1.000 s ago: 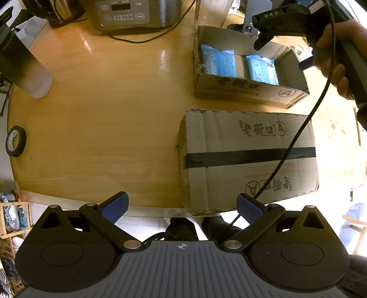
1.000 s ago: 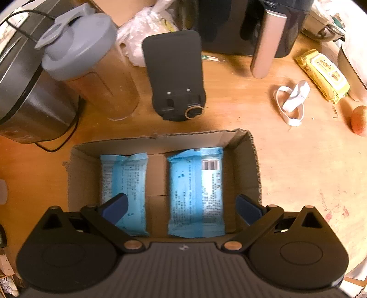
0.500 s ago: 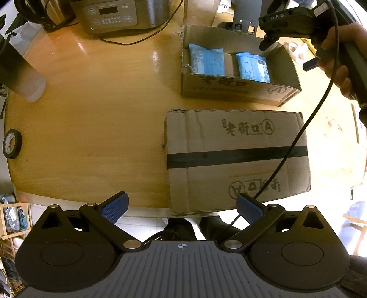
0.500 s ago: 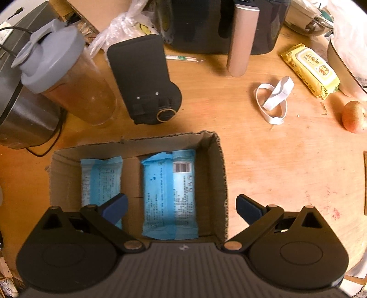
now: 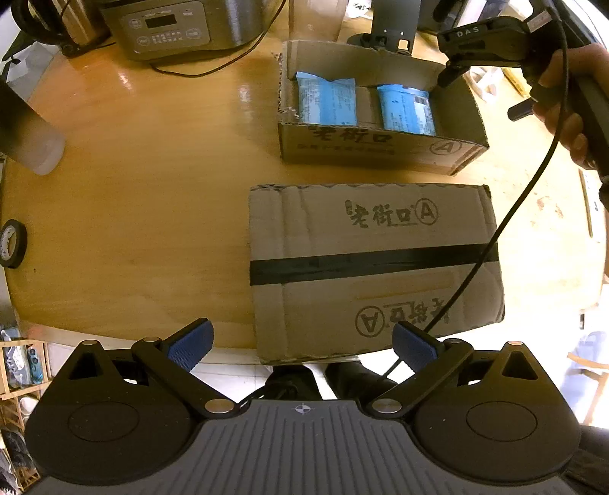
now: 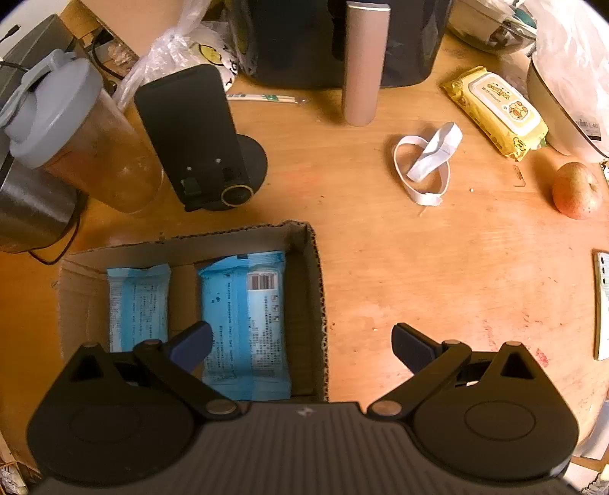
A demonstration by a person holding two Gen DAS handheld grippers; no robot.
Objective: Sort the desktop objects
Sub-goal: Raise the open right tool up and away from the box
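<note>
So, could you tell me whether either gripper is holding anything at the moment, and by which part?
Nothing is held. The left gripper and the right gripper are both open with nothing between their fingers.

Near ends of both blue packets (image 6: 243,320) hidden behind the right gripper (image 6: 300,342), rice cooker (image 5: 171,26) cropped at top edge, packet print unreadable

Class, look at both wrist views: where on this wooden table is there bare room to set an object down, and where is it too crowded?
Free: the wide wood left of the open box and taped box, toward the tape roll; also the wood right of the open box, below the white strap and apple. Crowded: the far edge, around the shaker bottle, black stand and wipes pack.
</note>
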